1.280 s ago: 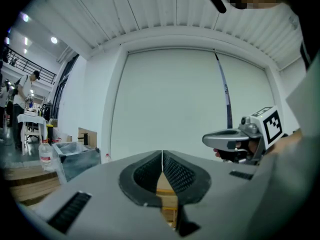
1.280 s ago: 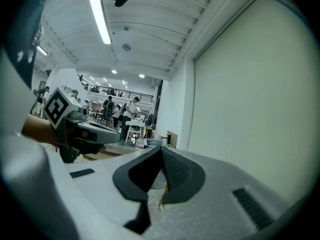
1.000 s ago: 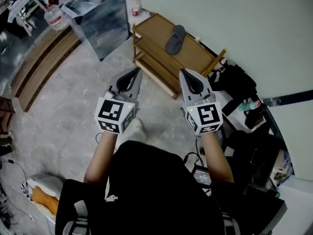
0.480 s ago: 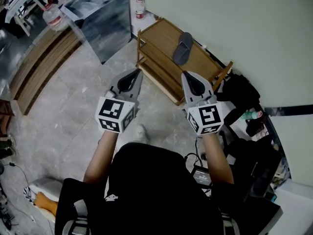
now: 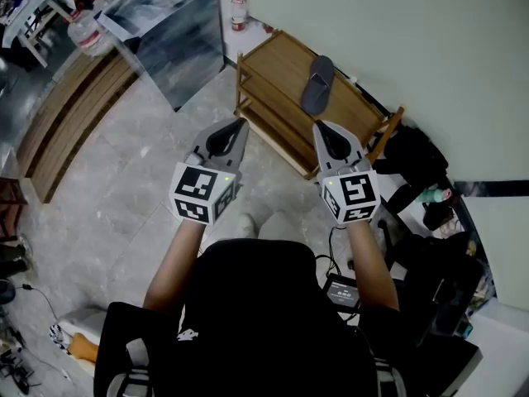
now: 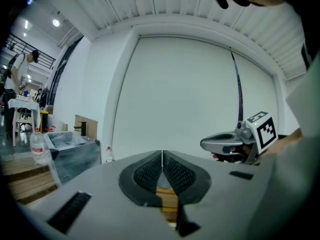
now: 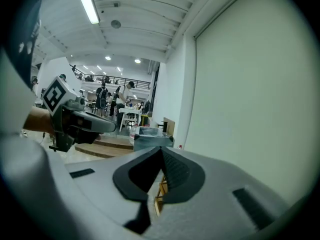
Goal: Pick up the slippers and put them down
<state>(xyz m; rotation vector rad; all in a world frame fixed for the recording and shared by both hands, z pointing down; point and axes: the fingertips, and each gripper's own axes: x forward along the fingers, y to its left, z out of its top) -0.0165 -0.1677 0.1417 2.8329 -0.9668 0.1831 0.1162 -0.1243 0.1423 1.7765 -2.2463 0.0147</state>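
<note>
Closer now than a second ago, the grey slipper is lying on the wooden rack's top shelf, its long axis running from the person toward the wall. Both grippers are reaching forward side by side, with the left gripper and right gripper pointing at the rack, jaws pressed together and empty.

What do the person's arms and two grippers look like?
Both the left gripper and right gripper are light grey, tapering to a point, with black ribbed pads. Each carries a white cube with black square markers. The person wears a black short-sleeved top.
</note>
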